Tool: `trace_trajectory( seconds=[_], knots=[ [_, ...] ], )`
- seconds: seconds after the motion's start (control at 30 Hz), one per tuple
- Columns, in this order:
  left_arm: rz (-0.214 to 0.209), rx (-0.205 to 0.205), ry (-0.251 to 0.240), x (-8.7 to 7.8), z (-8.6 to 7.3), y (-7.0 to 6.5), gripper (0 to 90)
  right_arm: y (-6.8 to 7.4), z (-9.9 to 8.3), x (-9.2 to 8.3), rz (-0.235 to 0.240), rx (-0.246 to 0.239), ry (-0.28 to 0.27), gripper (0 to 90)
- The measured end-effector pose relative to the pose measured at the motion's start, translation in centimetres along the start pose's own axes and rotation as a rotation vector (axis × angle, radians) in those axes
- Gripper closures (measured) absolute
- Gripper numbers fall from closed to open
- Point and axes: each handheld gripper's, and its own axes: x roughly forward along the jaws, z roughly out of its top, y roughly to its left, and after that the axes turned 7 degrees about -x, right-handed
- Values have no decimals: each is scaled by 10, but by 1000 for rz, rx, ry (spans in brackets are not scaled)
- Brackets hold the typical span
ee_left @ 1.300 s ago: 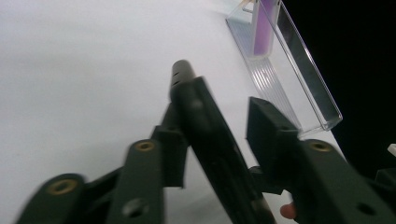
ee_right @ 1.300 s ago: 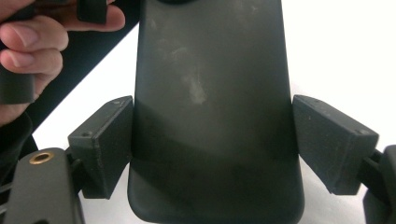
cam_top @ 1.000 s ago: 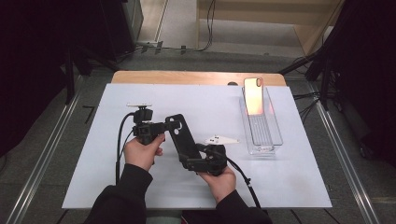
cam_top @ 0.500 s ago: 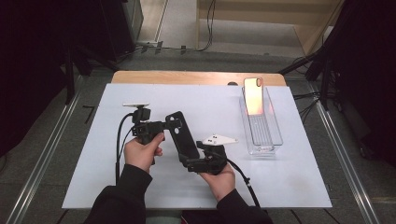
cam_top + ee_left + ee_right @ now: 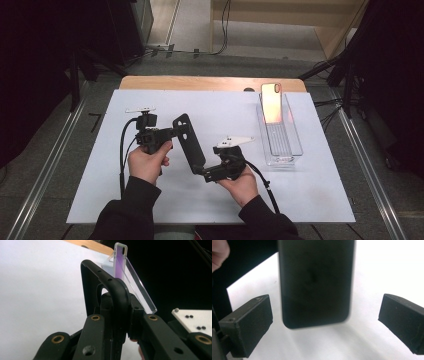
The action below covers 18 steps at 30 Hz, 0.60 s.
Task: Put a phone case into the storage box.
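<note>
We've got the phone case pinched in the left gripper; right gripper fingers just opened wide, gripping nothing. It's prob light, bendy, so grab edges.

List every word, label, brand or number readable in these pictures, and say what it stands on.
None can be read: the black phone case, the phone standing in the clear tray, the white sheet and the grey plate show no lettering.
</note>
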Motion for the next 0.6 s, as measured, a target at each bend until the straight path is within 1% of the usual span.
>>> trace_trajectory(
  seconds=[0.07,0.1,0.17,0.23,0.3,0.33,0.47,0.53,0.6],
  knots=[
    [5,18,-10,-2,0,0,794,-4,1,-3,2,-9,8,0],
    [8,34,-17,-2,0,0,793,-5,2,-5,5,-15,14,0],
    [26,55,-22,-3,-1,-1,793,-8,3,-9,6,-26,29,0],
    [36,84,-26,-3,-2,-1,793,-11,4,-12,12,-23,33,0],
    [28,95,-27,-2,-3,-2,793,-16,5,-15,34,-16,42,0],
    [27,107,-25,-2,-3,-2,792,-17,6,-16,43,-16,52,0],
    [18,152,-30,-2,-5,-3,792,-21,7,-21,64,-43,81,0],
    [16,175,-34,-2,-6,-4,792,-22,6,-24,68,-69,102,0],
    [23,194,-38,-2,-6,-4,792,-24,5,-27,72,-80,123,0]
  ],
)
